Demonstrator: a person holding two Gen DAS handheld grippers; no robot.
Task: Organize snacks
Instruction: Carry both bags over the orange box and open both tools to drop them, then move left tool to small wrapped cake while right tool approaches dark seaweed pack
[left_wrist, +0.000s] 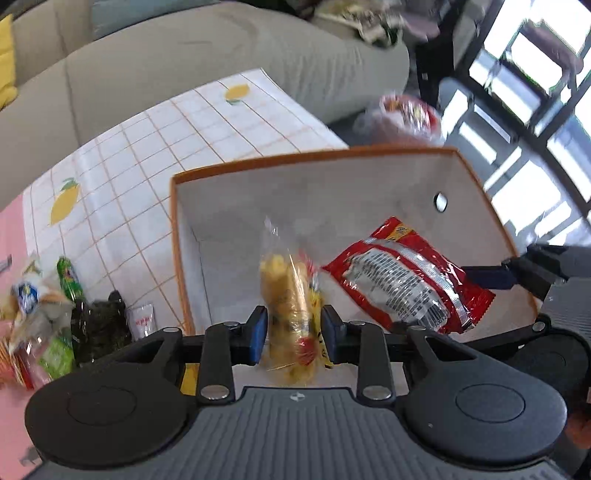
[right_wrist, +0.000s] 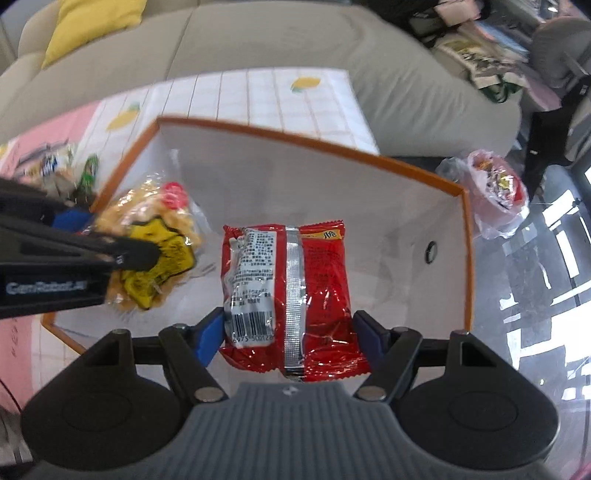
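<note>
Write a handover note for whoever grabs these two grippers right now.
Left gripper: shut on the yellow snack bag, held over the orange-rimmed box.
Right gripper: shut on the red snack packet, also over the box.
Done: both snacks are lifted over the box; no loose snack shows inside it.
Left: release both, then fetch the snack pile still on the table, left of the box.

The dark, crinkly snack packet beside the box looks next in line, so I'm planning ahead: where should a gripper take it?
Probably from above, by the top edge of the dark crinkly packet: it appears to stand upright on the table, crowded by the green packet and the orange-rimmed box.
</note>
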